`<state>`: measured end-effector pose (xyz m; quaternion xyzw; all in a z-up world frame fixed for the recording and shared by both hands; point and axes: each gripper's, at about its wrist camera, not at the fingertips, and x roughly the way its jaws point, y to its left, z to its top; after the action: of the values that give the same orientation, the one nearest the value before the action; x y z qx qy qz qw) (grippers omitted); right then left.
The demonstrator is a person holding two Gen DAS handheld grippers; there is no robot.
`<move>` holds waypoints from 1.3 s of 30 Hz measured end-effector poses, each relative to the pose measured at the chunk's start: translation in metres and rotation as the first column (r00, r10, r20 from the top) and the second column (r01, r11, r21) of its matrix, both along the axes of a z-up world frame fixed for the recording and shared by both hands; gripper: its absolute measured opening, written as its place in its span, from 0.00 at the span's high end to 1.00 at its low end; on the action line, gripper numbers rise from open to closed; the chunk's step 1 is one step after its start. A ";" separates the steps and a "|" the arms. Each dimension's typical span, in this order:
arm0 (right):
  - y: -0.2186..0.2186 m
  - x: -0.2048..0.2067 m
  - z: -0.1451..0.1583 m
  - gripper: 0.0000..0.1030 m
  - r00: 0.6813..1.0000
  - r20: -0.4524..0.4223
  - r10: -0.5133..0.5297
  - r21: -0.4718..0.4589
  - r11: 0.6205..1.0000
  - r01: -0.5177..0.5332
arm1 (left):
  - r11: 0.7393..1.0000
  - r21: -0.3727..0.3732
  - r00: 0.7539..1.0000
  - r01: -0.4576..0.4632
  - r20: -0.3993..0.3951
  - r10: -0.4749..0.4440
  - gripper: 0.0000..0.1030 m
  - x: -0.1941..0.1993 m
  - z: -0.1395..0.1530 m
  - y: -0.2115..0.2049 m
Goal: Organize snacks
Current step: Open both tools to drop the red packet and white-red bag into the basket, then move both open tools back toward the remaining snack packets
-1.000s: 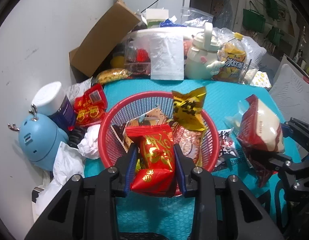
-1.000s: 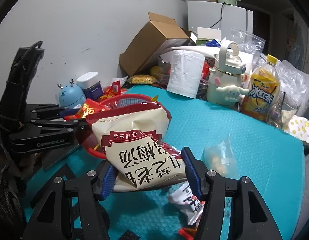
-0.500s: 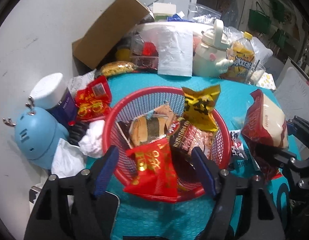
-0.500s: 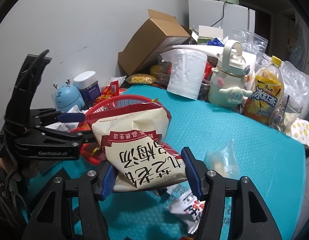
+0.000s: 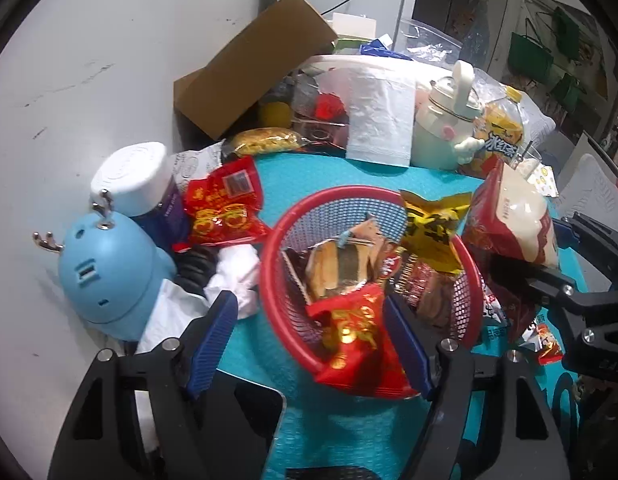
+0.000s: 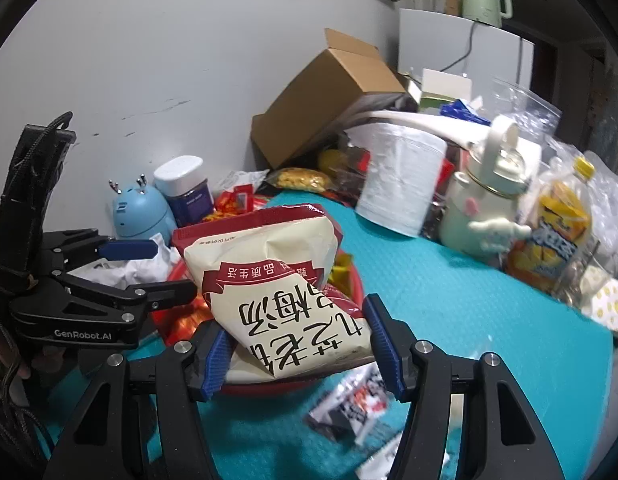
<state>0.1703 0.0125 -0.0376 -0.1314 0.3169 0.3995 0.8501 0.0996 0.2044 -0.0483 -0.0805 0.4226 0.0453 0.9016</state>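
A red mesh basket [image 5: 349, 196] holding several snack packets stands on the teal mat. A red-and-gold packet [image 5: 357, 344] lies draped over its near rim. My left gripper [image 5: 309, 344] is open, its blue pads either side of that packet without pressing it. In the right wrist view the left gripper [image 6: 149, 270] sits left of the basket [image 6: 355, 280]. My right gripper [image 6: 297, 348] is shut on a large white-and-maroon bag [image 6: 285, 292], held just above the basket's right side. From the left wrist view that bag [image 5: 513, 220] hangs at the basket's right edge.
A blue round gadget [image 5: 109, 272], a white-lidded jar [image 5: 137, 180], a red packet [image 5: 225, 208] and crumpled tissue [image 5: 237, 272] crowd the wall side. A cardboard box [image 5: 253, 68], a white kettle bottle [image 5: 445, 128] and an orange drink bottle [image 5: 501, 136] stand behind. Loose packets [image 6: 357, 400] lie right of the basket.
The left gripper opened and let go of the red-and-gold packet, which dropped onto the basket's near rim; the gripper drew back. The right gripper carried its bag closer over the basket.
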 end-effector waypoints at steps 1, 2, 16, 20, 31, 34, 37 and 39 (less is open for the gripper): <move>0.004 0.001 0.000 0.41 1.000 0.001 0.005 0.000 1.000 -0.005 | 1.000 0.003 1.000 -0.002 0.000 0.002 0.28 0.000 0.000 0.001; 0.008 0.002 0.000 0.41 1.000 0.000 0.010 0.001 1.000 -0.010 | 1.000 0.006 1.000 -0.006 0.001 0.006 0.28 0.000 0.001 0.004; 0.056 0.016 -0.013 0.33 0.999 -0.014 0.053 -0.049 0.997 -0.053 | 0.998 0.019 0.999 -0.052 0.006 0.052 0.28 -0.005 0.000 0.026; 0.054 0.015 -0.015 0.32 0.999 -0.023 0.049 -0.058 0.997 -0.050 | 0.998 0.023 0.998 -0.055 0.010 0.054 0.28 -0.008 0.002 0.025; 0.039 0.006 0.006 0.24 1.000 0.005 0.031 -0.029 0.999 -0.031 | 0.998 0.043 0.998 -0.045 0.055 0.043 0.28 -0.023 0.025 0.010; 0.032 0.000 0.015 0.24 0.999 0.023 0.023 -0.017 1.000 -0.023 | 0.998 0.056 0.996 -0.041 0.075 0.037 0.28 -0.028 0.034 0.003; 0.023 -0.007 0.025 0.24 0.999 0.044 0.015 -0.003 1.000 -0.015 | 0.997 0.065 0.995 -0.035 0.097 0.029 0.28 -0.033 0.044 -0.004; 0.016 -0.012 0.032 0.24 0.998 0.058 0.007 0.008 1.000 -0.007 | 0.997 0.073 0.993 -0.031 0.113 0.023 0.28 -0.038 0.051 -0.011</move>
<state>0.1584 0.0282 -0.0059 -0.1407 0.2901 0.3998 0.8580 0.0618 0.1937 0.0025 -0.0547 0.3684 0.0687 0.9255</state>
